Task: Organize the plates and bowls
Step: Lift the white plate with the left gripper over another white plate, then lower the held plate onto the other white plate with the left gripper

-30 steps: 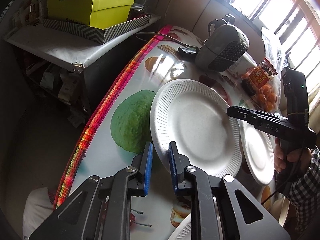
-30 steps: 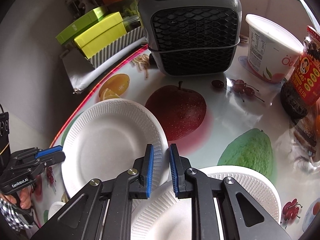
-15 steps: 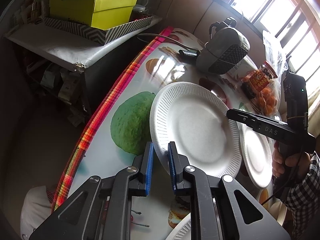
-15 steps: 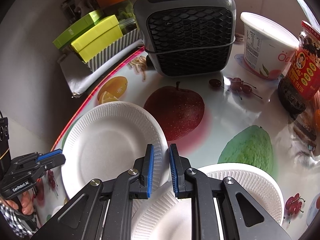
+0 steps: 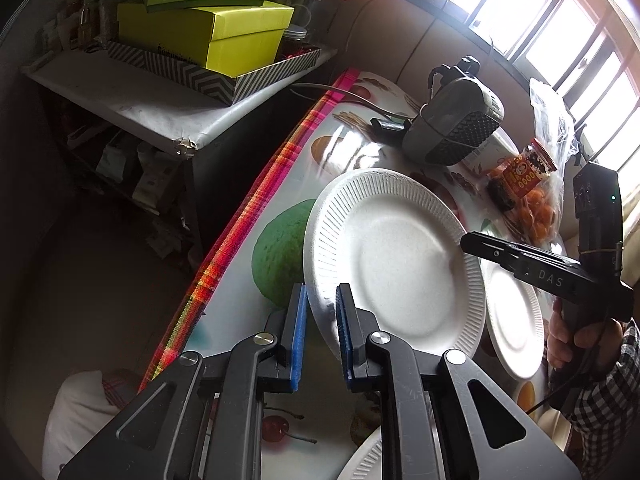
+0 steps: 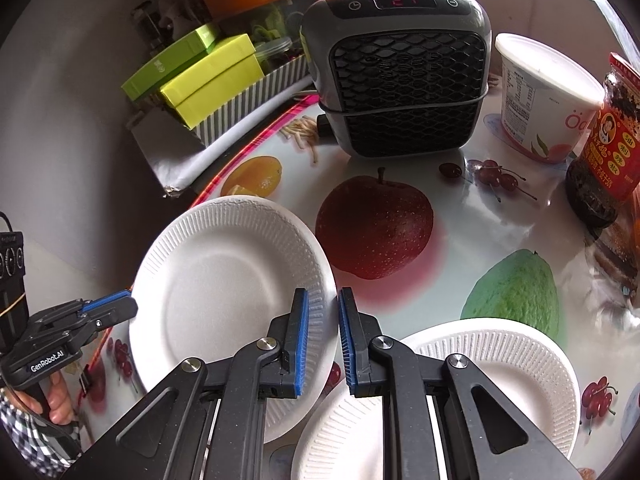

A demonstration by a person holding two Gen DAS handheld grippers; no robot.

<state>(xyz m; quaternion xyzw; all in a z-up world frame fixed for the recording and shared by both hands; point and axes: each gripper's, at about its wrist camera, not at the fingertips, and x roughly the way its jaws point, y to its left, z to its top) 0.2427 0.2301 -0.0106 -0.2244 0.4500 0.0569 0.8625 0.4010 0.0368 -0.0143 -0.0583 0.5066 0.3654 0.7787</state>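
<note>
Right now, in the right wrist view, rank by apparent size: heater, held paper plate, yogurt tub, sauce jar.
1. Held paper plate and heater: look alike; the plate is nearer the camera, so unranked.
2. Yogurt tub.
3. Sauce jar, cut off by the frame edge.

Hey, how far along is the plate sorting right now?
Done: nothing looks stacked yet. In hand: the left tool and right tool both pinch opposite rims of one paper plate. Left: a second plate and a third plate lie on the table, overlapping at their edges. No bowls are in view.
</note>
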